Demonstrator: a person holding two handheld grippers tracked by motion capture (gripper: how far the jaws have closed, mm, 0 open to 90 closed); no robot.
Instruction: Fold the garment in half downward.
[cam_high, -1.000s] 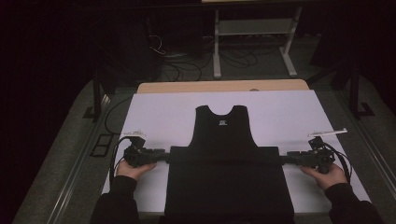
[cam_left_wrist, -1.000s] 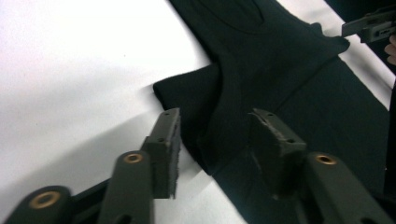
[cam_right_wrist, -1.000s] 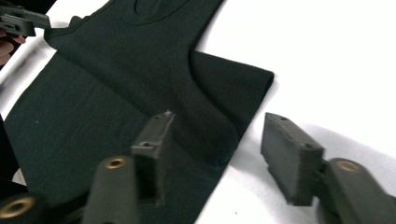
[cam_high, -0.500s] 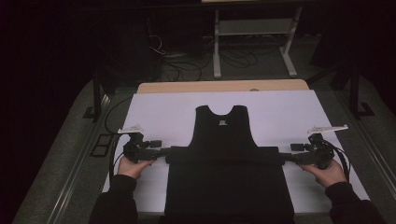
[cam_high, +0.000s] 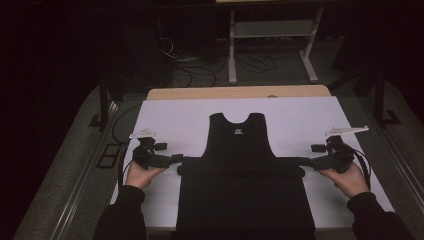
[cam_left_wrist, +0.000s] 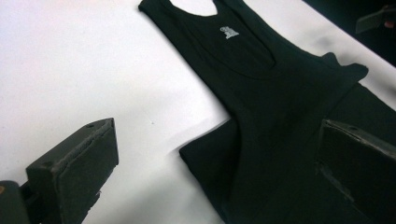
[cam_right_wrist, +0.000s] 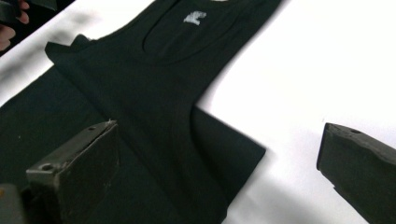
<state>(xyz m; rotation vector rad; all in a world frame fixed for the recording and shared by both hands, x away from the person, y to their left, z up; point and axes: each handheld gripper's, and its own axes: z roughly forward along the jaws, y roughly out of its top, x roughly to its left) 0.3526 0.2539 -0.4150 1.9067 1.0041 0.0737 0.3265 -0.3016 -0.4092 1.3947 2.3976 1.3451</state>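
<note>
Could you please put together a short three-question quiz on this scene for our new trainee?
1. True or false: the left gripper is clamped on the black top.
2. What colour is the sheet under the top?
3. Where does the top's neckline point? A) toward the person B) away from the person

Key:
1. False; its jaws, just opening, stand apart.
2. White.
3. B

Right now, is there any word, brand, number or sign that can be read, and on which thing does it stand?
No text can be read.
Small pale print inside the neck of the black tank top: too small and blurred to read.
</note>
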